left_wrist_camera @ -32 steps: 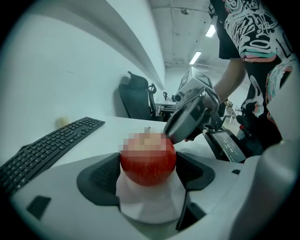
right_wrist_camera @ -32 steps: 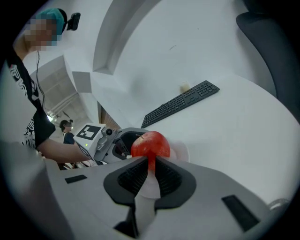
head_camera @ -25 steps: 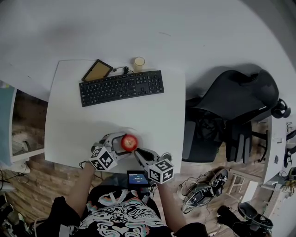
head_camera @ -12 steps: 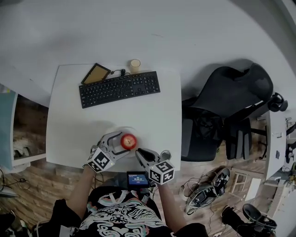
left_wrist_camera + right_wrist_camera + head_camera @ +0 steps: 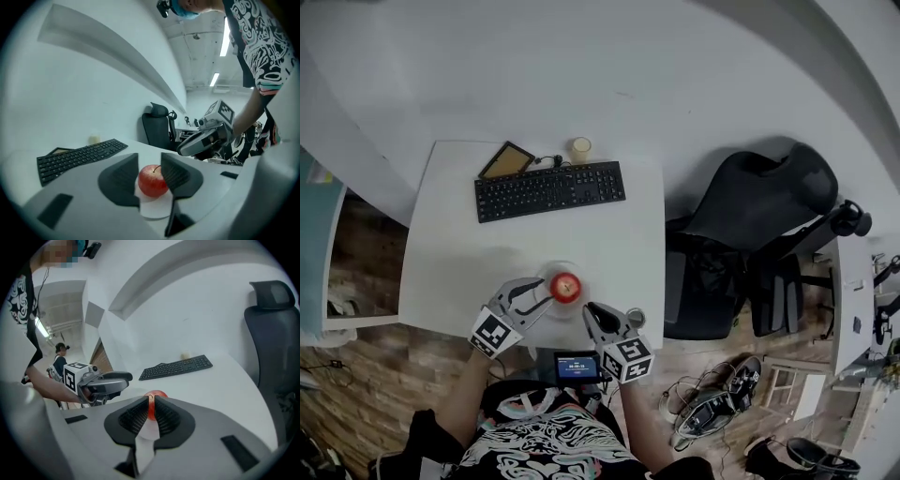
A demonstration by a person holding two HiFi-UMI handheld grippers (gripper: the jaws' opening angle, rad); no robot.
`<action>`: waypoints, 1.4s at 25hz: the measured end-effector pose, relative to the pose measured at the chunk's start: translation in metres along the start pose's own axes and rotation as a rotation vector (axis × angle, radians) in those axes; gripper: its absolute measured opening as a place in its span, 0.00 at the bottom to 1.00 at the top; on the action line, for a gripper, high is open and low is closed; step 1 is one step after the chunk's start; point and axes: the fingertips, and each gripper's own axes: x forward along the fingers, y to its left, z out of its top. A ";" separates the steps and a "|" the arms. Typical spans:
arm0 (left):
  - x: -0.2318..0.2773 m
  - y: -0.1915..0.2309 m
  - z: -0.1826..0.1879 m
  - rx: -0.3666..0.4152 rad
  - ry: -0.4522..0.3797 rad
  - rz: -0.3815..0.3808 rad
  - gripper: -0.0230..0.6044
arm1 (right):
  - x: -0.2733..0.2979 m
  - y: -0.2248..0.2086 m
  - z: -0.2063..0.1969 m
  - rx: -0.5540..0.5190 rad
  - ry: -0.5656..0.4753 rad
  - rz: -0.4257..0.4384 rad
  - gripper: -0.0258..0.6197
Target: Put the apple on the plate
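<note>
White table (image 5: 450, 234), apple (image 5: 566, 286) on plate (image 5: 550, 273) just beyond left tongs (image 5: 535, 293), closing on nothing, right tongs (image 5: 592, 310) together, empty.

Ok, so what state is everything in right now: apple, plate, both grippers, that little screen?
apple: upright on the plate, stem up, ungripped.
plate: on the table, holding the apple.
left gripper: jaws closing, apple just ahead, pads not pressing it.
right gripper: jaws nearly together, empty.
small screen: lit.

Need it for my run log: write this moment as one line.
apple: resting on plate | left gripper: jaws closing, empty, apple beyond tips | right gripper: shut, empty
</note>
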 end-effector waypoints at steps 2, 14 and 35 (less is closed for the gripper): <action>-0.012 -0.001 0.010 -0.003 -0.010 0.029 0.13 | -0.008 0.008 0.013 -0.054 -0.024 -0.025 0.13; -0.077 -0.030 0.078 -0.015 -0.188 0.213 0.06 | -0.076 0.051 0.069 -0.200 -0.193 -0.185 0.11; -0.148 -0.193 0.125 0.108 -0.236 0.529 0.06 | -0.262 0.086 0.035 -0.203 -0.367 -0.143 0.09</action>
